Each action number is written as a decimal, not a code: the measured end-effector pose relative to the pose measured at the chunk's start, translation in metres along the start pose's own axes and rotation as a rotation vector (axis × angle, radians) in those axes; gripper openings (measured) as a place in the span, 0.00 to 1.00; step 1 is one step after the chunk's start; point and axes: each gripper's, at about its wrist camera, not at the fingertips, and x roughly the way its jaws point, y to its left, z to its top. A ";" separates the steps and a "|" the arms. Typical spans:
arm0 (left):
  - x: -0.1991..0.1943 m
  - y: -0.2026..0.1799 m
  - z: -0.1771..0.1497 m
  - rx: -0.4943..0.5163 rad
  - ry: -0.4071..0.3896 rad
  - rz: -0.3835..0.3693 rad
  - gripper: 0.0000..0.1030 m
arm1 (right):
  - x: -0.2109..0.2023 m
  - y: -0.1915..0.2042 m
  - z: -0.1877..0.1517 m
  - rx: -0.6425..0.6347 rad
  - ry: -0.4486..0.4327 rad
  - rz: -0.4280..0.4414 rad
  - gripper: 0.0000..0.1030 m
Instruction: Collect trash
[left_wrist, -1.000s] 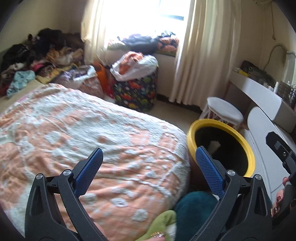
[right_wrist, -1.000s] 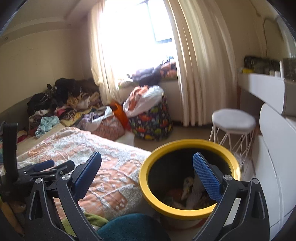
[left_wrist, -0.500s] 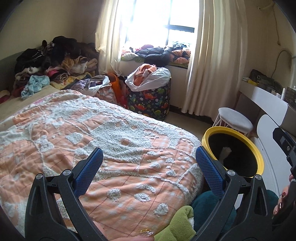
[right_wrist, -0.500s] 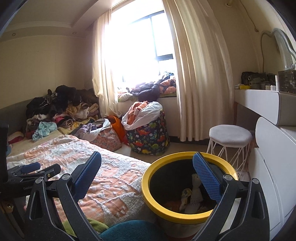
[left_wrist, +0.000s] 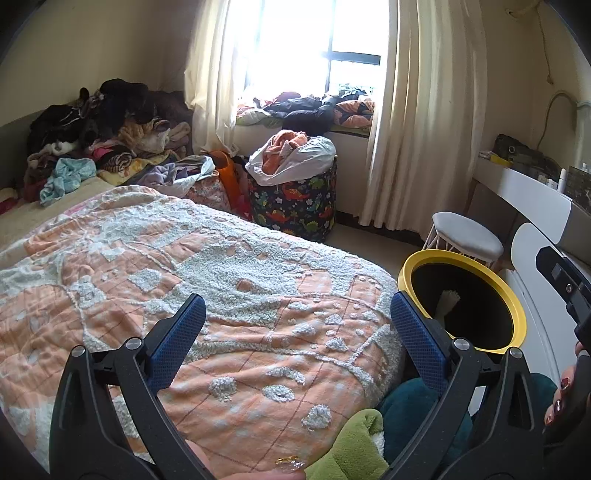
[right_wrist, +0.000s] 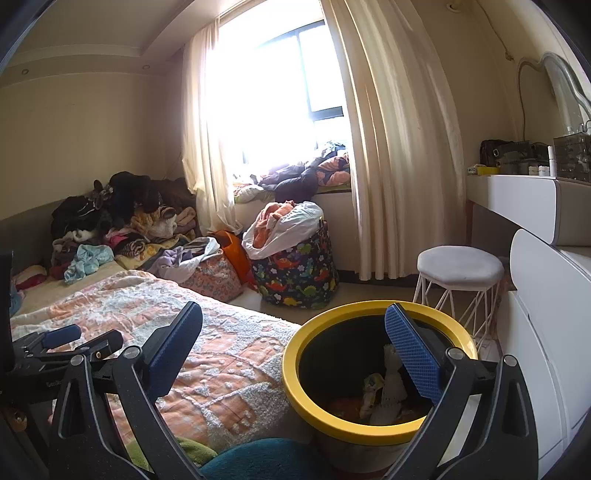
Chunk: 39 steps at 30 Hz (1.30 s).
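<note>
Bedroom, bed with orange-and-white tufted blanket (left_wrist: 221, 295) fills most of the left-wrist view; nothing on it that reads as trash. Cream curtains (right_wrist: 399, 147) at the bright window, clothes pile (left_wrist: 103, 129) at the head of the bed, dinosaur-print hamper (right_wrist: 299, 273) stuffed with a white bag and orange cloth, white stool (right_wrist: 460, 266), white dresser (right_wrist: 535, 295) at right. Yellow-rimmed bin (right_wrist: 332, 417) stands on the floor just beside the bed's foot corner, black inside. Trash (right_wrist: 384, 391) is already in the bin bottom: crumpled white paper or tissue, a yellowish-green wrapper, something orange under it; the left-wrist view only shows one pale scrap (left_wrist: 448, 301) in there. Judgement: these bits are light, soft, crushable, not fragile; wrappers may be slick, so pinch a bunched fold or raised edge rather than a flat face, and expect them to deform. Any loose trash outside the bin is not visible, can't tell where the next piece is. Left gripper (left_wrist: 295, 339) hovers over the blanket, jaws wide apart, nothing between them. Right gripper (right_wrist: 295, 354) hangs above the bin and bed edge, jaws wide apart too, empty. Green plush (left_wrist: 351, 446) and teal fabric (right_wrist: 258, 461) at the bottom edge, near the person. Task looks partway: some collected, next target unclear.
</note>
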 end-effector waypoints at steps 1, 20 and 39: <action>0.000 0.000 0.000 0.000 -0.001 0.001 0.89 | 0.000 0.000 -0.001 0.001 0.000 -0.002 0.94; -0.001 -0.001 0.001 0.003 -0.006 0.001 0.89 | 0.000 -0.002 -0.001 0.011 -0.008 -0.009 0.94; 0.000 -0.001 0.001 0.004 -0.009 0.002 0.89 | -0.001 -0.005 0.001 0.020 -0.012 -0.018 0.94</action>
